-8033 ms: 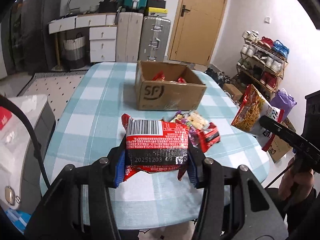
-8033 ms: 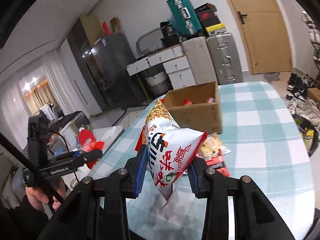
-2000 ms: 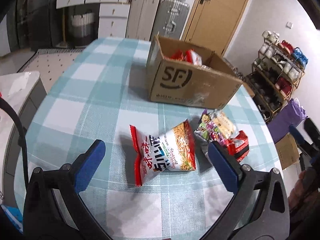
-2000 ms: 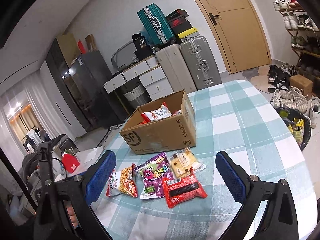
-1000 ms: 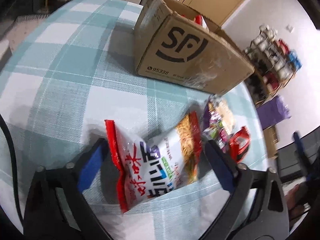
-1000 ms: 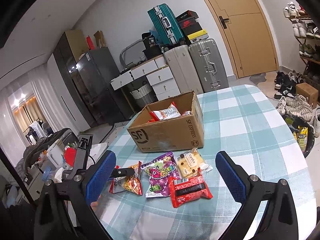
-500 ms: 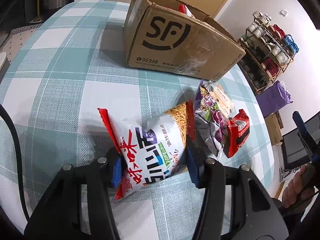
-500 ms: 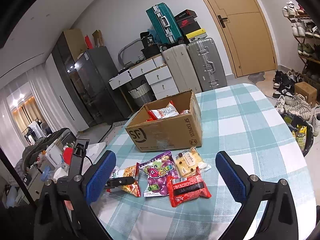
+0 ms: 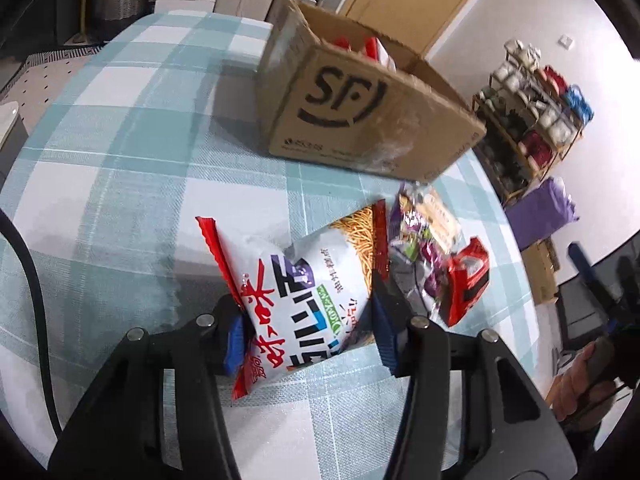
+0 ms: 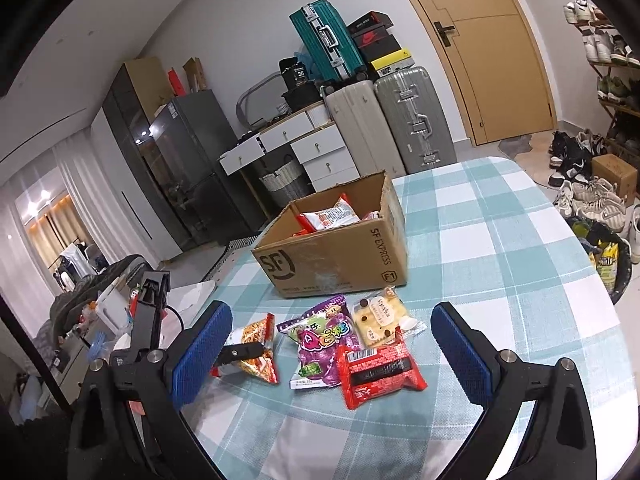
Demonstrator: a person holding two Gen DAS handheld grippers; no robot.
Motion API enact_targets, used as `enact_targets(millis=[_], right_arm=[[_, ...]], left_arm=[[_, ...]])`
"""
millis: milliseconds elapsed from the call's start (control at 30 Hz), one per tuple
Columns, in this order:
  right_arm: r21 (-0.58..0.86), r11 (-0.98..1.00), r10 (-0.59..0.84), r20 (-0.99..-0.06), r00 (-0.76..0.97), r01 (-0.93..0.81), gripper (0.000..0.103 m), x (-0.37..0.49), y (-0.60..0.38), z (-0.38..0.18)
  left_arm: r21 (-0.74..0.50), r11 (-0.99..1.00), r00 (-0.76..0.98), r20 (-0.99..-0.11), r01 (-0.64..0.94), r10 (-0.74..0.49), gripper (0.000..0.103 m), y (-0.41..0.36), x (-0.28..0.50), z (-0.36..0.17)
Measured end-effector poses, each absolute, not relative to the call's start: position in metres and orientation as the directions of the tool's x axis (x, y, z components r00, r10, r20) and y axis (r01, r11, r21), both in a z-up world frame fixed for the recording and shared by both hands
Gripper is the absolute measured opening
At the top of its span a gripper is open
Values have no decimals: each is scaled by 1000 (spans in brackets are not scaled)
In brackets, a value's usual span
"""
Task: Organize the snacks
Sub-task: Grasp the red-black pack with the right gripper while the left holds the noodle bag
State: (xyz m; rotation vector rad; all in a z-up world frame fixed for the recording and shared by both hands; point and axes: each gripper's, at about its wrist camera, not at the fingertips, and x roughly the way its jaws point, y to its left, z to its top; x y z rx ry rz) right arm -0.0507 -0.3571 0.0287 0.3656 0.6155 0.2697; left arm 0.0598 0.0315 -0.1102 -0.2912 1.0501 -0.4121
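Left gripper (image 9: 308, 330): its two blue-padded fingers (image 9: 383, 330) squeeze the white and red crinkly noodle-snack bag (image 9: 298, 300) from both sides.
Noodle-snack bag: it sticks out past the fingertips, tilted. Its lower end is hidden behind the left finger. I cannot tell if it touches the table.
Right gripper (image 10: 332, 354): its fingers stand wide apart with nothing between the pads.
Hard to see: in the right wrist view the left gripper covers much of the noodle-snack bag (image 10: 256, 346). The tiny words on the packs cannot be read.
In front of the right fingers: a red flat pack with a black stripe (image 10: 378, 372) lies nearest. Just past it are a shiny purple candy bag (image 10: 320, 340) and a clear pack of pale yellow biscuits (image 10: 380, 322), both touching the red pack.
Table: the round table with a blue and white checked cloth (image 10: 508, 248) holds all the packs.
Box: the open brown cardboard box with black letters (image 10: 340, 248) stands beyond the packs. Inside it a white and red snack pack (image 10: 330, 214) shows over the wall. The rest inside is hidden.
Far behind: grey and green suitcases (image 10: 412, 120), white drawers (image 10: 316, 152) and a tan door (image 10: 488, 48).
Right edge, left wrist view: a person's hand (image 9: 584, 380), partly cut off.
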Motion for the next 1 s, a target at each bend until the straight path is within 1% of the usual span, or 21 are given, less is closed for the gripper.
enact_targets(millis=[133, 233, 333, 433, 533, 667, 900, 967, 1000], right_arm=[[403, 909, 329, -549, 768, -102, 101, -44, -358, 21], [403, 913, 316, -600, 735, -64, 101, -36, -361, 10], [410, 910, 336, -652, 680, -56, 101, -24, -359, -5], [363, 931, 309, -714, 629, -45, 101, -14, -350, -21], [296, 953, 272, -750, 603, -61, 101, -10, -337, -31], [204, 973, 226, -778, 587, -105, 101, -5, -320, -40], [140, 981, 193, -816, 545, -138, 101, 10, -303, -60], [133, 980, 194, -818, 542, -150, 98, 13, -299, -64], [131, 978, 198, -819, 538, -160, 94, 15, -297, -65]], left_arm=[[-456, 876, 476, -742, 158, -472, 48, 51, 59, -97], [-463, 875, 502, -729, 141, -466, 48, 65, 56, -89], [-455, 881, 520, -725, 129, -451, 48, 73, 54, -83], [-459, 881, 526, -724, 117, -447, 48, 82, 56, -81], [-474, 874, 526, -719, 106, -454, 48, 89, 57, -81], [-485, 869, 530, -712, 102, -460, 48, 92, 55, -80], [-494, 865, 531, -712, 85, -459, 48, 93, 53, -82], [-494, 866, 534, -712, 81, -457, 48, 94, 53, -81], [-493, 866, 536, -711, 80, -455, 48, 94, 53, -81]])
